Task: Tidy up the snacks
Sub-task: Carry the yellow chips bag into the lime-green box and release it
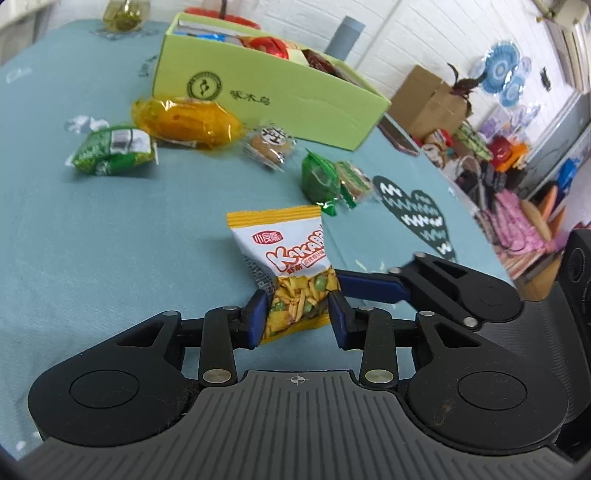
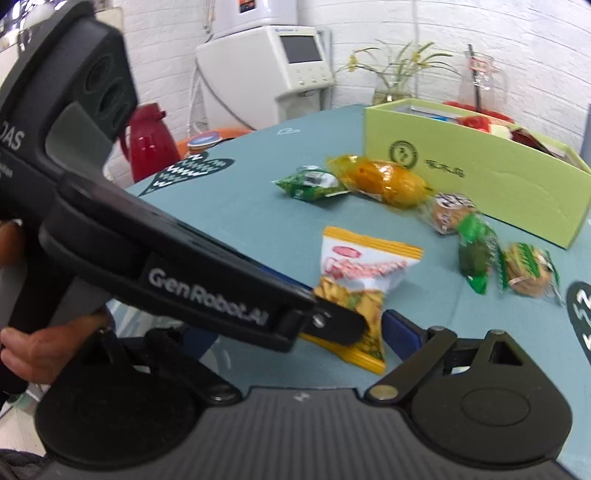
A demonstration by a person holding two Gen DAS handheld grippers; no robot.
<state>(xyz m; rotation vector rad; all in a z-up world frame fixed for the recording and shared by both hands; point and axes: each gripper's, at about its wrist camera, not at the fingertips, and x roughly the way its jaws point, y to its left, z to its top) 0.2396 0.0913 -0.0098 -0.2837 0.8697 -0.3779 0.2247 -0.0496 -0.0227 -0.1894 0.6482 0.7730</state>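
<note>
My left gripper (image 1: 298, 314) is shut on the lower end of a yellow and white Kakabi snack packet (image 1: 288, 266), held upright above the teal table. The same packet shows in the right wrist view (image 2: 354, 284). My right gripper (image 2: 373, 325) sits just beside it; its blue right finger (image 2: 400, 328) is close to the packet, and its left finger is hidden behind the left gripper's body (image 2: 207, 291). A green box (image 1: 266, 88) holding several snacks stands at the back. Loose snacks lie before it: a green packet (image 1: 112, 149), an orange packet (image 1: 188, 122), a round cake (image 1: 267, 146), a green packet (image 1: 319, 181).
The table's right edge (image 1: 461, 192) drops off to a cluttered floor with cardboard boxes (image 1: 428, 99). A grey cylinder (image 1: 345, 37) and a glass vase (image 1: 123, 14) stand behind the box. A red thermos (image 2: 153, 144) is beyond the table's far left edge.
</note>
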